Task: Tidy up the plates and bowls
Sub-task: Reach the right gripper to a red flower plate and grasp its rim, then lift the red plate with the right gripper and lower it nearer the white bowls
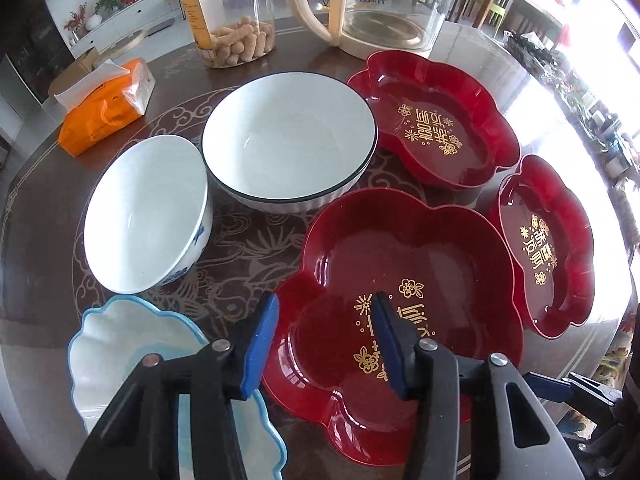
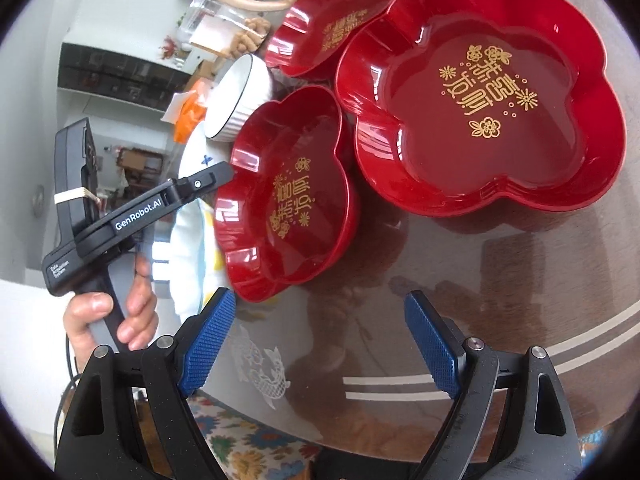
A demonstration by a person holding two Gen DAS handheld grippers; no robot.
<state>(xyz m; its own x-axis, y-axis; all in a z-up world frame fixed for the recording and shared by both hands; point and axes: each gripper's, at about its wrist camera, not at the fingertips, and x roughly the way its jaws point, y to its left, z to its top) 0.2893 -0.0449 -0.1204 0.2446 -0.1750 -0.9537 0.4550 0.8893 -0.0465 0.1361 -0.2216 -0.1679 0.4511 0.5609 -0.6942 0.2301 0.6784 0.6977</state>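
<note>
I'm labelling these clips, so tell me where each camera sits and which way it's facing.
Left wrist: rides the left gripper, tilted steeply down over the nearest red plate; its fingers straddle that plate's near rim, pads not pressing.
Right wrist: rides the right gripper, angled down across the glass table; jaws open and empty; a hand holding the left gripper shows at left.
Shared: three red plates, the white ribbed bowl and the orange tissue pack.

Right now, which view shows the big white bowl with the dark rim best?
The left wrist view: the white bowl sits whole, interior open to the camera. The right wrist view catches it only small and side-on, behind a red plate.
</note>
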